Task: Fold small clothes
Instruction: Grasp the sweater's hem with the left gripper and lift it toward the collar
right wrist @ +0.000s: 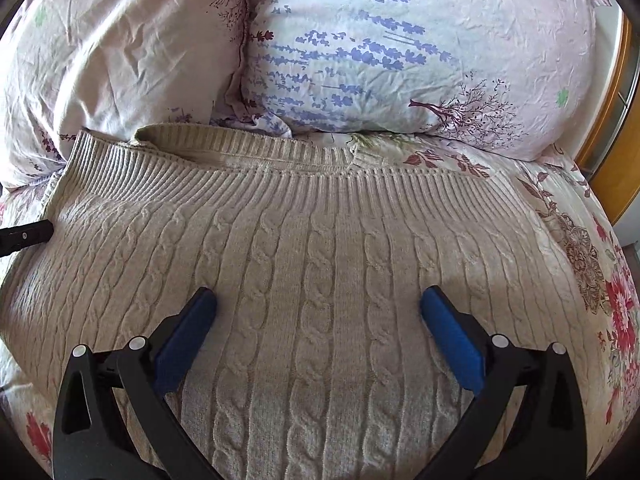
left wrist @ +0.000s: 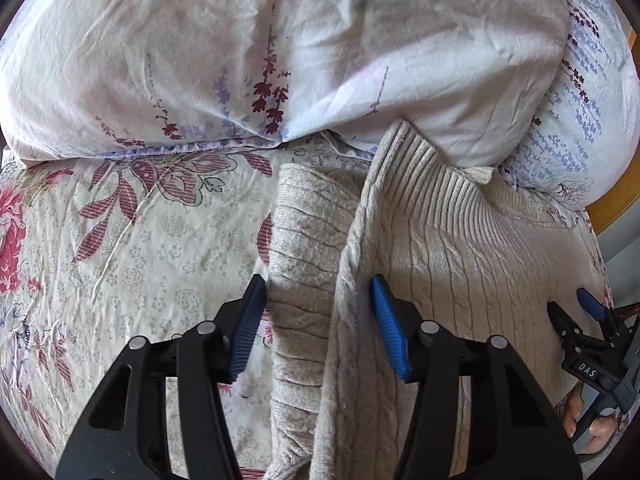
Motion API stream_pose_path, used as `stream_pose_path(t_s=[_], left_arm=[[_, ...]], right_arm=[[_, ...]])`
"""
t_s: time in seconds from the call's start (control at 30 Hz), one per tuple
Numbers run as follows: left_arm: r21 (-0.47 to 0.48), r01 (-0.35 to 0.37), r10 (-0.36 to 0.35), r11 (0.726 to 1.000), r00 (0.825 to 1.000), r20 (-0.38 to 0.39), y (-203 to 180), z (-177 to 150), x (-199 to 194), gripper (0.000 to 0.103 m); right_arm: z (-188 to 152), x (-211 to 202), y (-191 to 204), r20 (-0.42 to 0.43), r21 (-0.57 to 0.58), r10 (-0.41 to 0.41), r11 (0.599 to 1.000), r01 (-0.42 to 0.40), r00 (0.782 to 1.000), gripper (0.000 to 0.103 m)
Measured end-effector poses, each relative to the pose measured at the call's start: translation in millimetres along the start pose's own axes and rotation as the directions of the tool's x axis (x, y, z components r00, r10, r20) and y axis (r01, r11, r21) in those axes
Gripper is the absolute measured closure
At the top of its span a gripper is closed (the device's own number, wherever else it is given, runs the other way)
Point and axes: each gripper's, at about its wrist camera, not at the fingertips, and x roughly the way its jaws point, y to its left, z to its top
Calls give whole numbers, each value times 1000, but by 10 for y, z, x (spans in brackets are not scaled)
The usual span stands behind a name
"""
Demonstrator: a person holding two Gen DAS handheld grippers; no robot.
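Note:
A beige cable-knit sweater [right wrist: 320,264] lies flat on the bed, its ribbed hem toward the pillows. In the left wrist view the sweater [left wrist: 472,248] shows its left edge and a sleeve [left wrist: 304,240] lying alongside. My left gripper [left wrist: 318,292] is open, its jaws either side of the sleeve and the sweater's edge, gripping nothing. My right gripper [right wrist: 318,304] is open just above the sweater's body and holds nothing. It also shows at the right edge of the left wrist view [left wrist: 572,308]. The left gripper's tip [right wrist: 36,230] shows at the sweater's left edge.
A floral bedsheet [left wrist: 140,248] covers the bed. A bulky duvet [left wrist: 280,40] and a lavender-print pillow [right wrist: 400,52] lie at the head, touching the sweater's hem. A wooden bed frame [right wrist: 612,120] runs along the right.

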Motion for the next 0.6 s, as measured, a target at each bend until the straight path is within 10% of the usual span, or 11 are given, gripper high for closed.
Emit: stream_pose_path(t_s=[0.3,0.6], left_arm=[[-167,167,-166,972,986,22,128,13,-42,86],[-147,426,-412,893,904,117,-413,136,-508,89]], right_arm=[[-6,-37,53,4,-28,-6,1000,6,1000,1],[-4,-34,62,12,-53,-8,999,9,1000,1]])
